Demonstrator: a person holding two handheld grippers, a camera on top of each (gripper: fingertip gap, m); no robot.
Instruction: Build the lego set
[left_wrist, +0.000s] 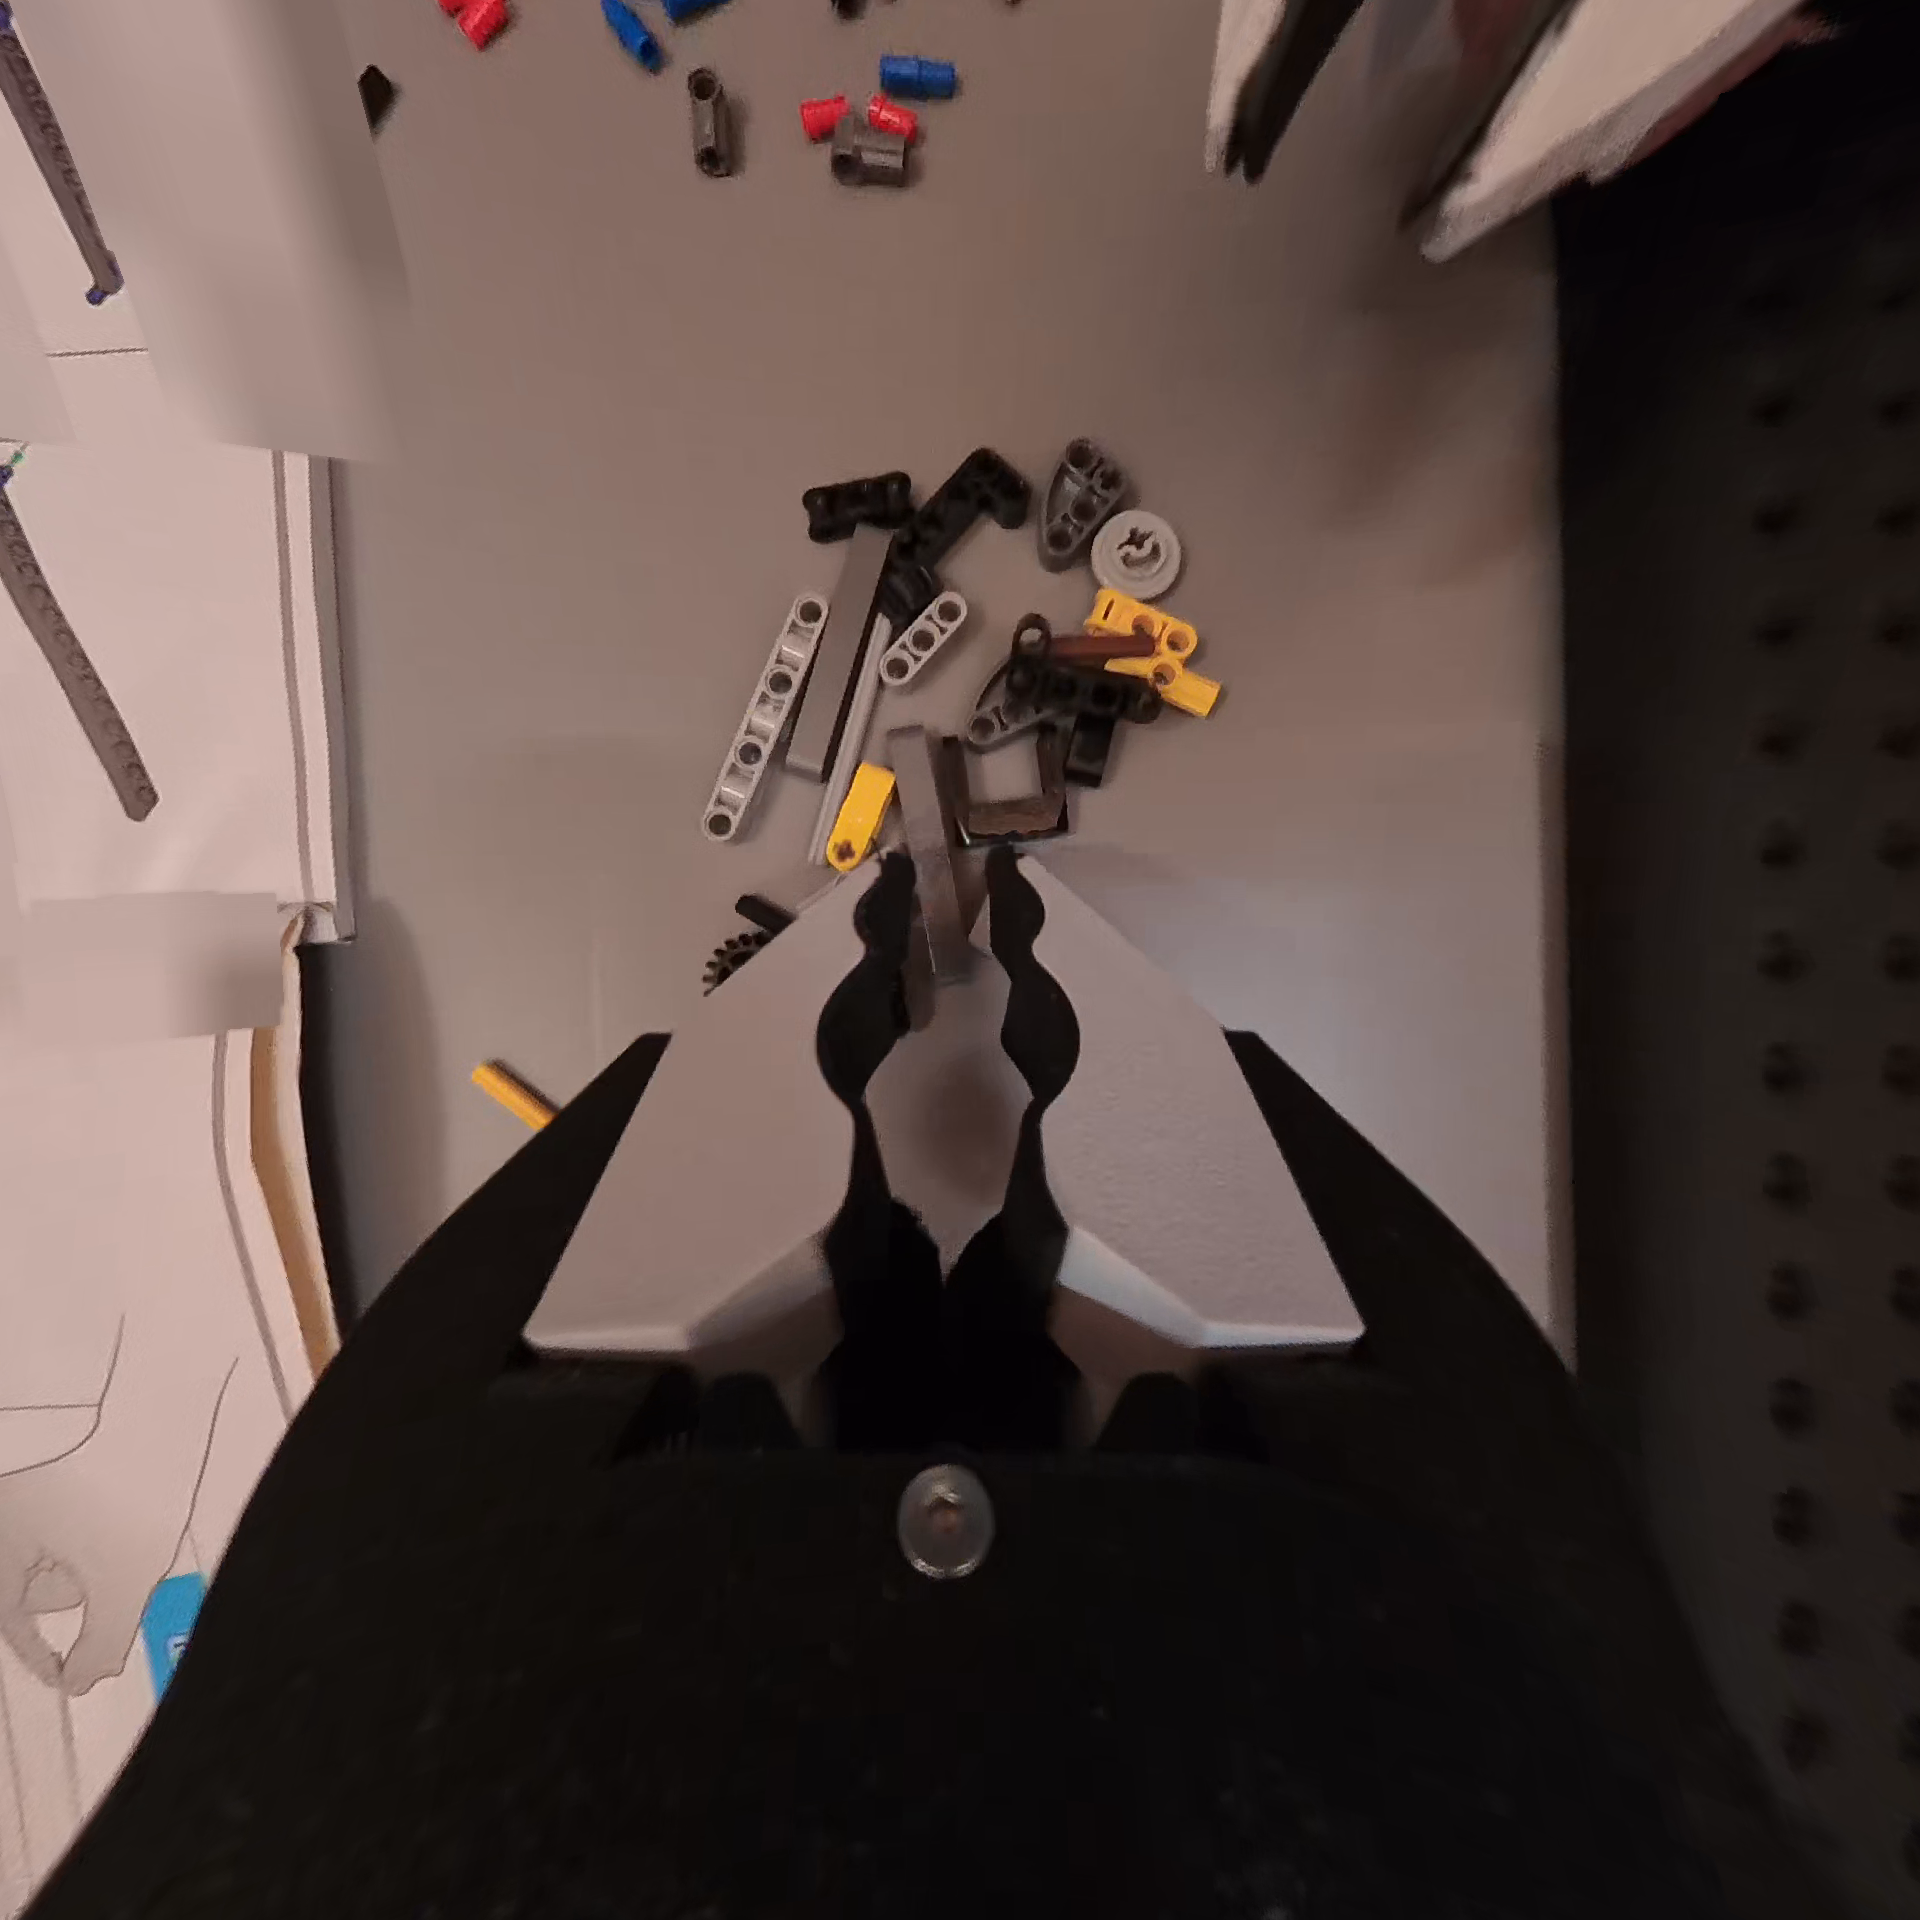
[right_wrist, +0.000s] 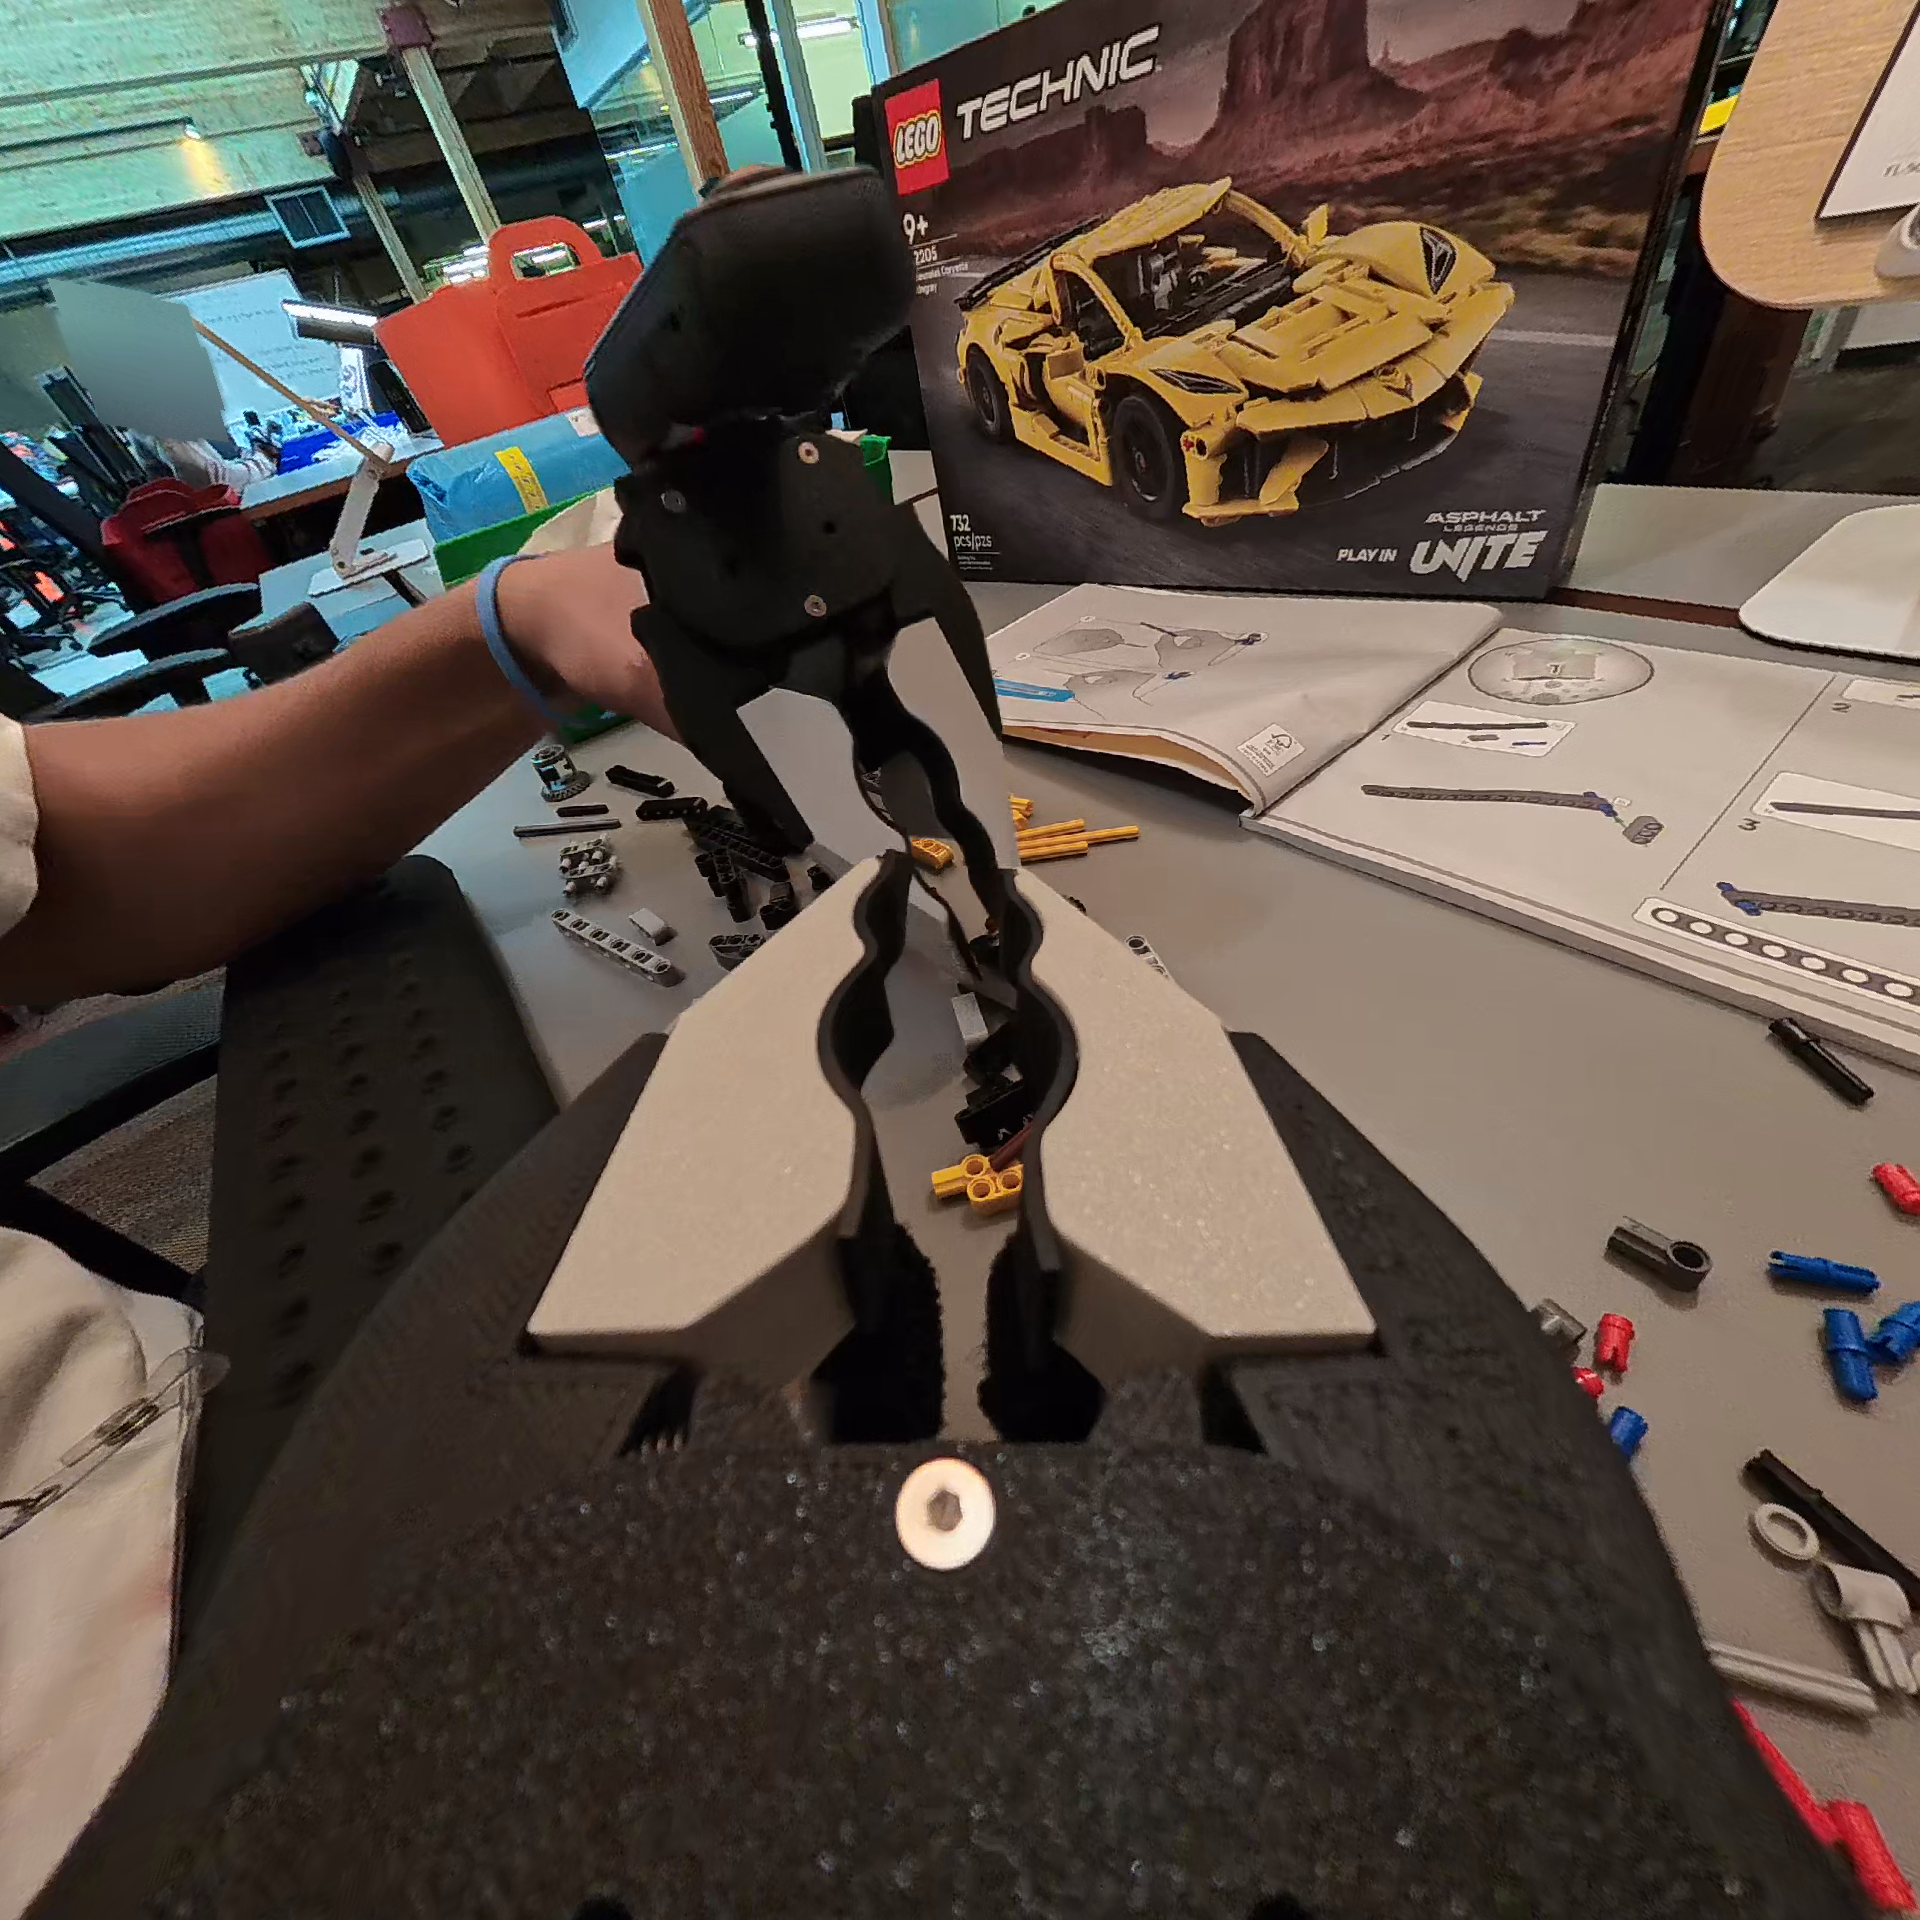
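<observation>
A pile of loose Lego Technic pieces (left_wrist: 977, 644) lies on the grey table (left_wrist: 623, 364): black and grey beams, a grey round piece and a yellow connector (left_wrist: 1148, 639). My left gripper (left_wrist: 945, 878) points down at the near edge of the pile and is shut on a thin grey bar (left_wrist: 928, 821) that sticks out beyond its tips. In the right wrist view my right gripper (right_wrist: 956, 878) is narrowly open and empty, low over the table. It faces the left gripper's body (right_wrist: 779, 582), whose tips are hidden behind my fingers. The yellow connector (right_wrist: 982, 1179) shows between the right fingers.
An open instruction booklet (right_wrist: 1558, 748) lies behind the pile and at the left in the left wrist view (left_wrist: 156, 675). The set's box (right_wrist: 1247, 312) stands at the back. Red and blue pins (right_wrist: 1839, 1320) lie right, yellow axles (right_wrist: 1070, 836) behind. A person's forearm (right_wrist: 260, 790) reaches in from the left. About 10 centimetres separates my left fingertips from my right. The yellow connector (left_wrist: 1148, 639) lies around 6 centimetres away from my left fingertips.
</observation>
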